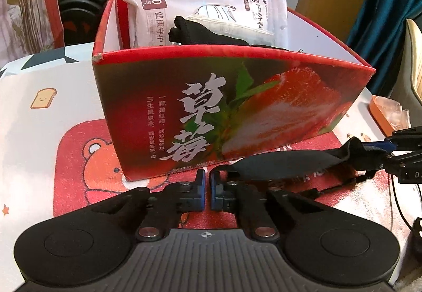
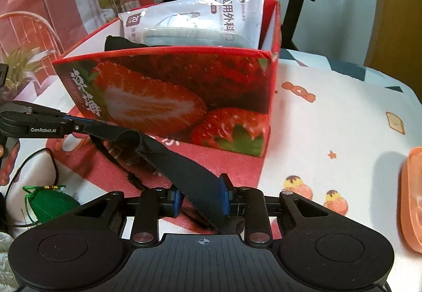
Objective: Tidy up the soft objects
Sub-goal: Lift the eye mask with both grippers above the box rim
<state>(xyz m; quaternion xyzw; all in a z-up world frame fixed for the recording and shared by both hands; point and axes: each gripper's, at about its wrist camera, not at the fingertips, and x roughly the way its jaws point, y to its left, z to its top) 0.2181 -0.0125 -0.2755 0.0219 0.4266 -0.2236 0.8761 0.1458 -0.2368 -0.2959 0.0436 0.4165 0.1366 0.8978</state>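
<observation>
Black fabric band (image 2: pixel 168 160), probably a sleep mask with a thin strap trailing under it, hangs stretched between the two tools just near of the strawberry box (image 1: pixel 237 107), slightly clear of the red bear mat (image 1: pixel 87 160). It looks light, limp and a little springy: it should sag and fold wherever it is let go, and it cannot be pushed, only carried or draped. The broad padded middle gives the surest hold, since the strap is thin and likely to slip out or snag. The left gripper (image 1: pixel 207 181) has its jaws almost together on the band's left end; from the right wrist view the cloth runs straight out of its tips, though its own view hardly shows the pinch. The right gripper (image 2: pixel 201 199) stands narrow, with the band filling the gap between its blue pads and seemingly touching both. The box already holds a white packet of face masks (image 1: pixel 211 10) leaning on the far wall and a dark glove-like cloth (image 1: pixel 205 33), so free room is at the near side. Its tall near wall stands between the band and that room and must be cleared from above. A green pouch (image 2: pixel 50 202) and a black cable (image 2: pixel 39 157) lie near left, and an orange tray (image 2: pixel 411 202) sits well off to the right.
</observation>
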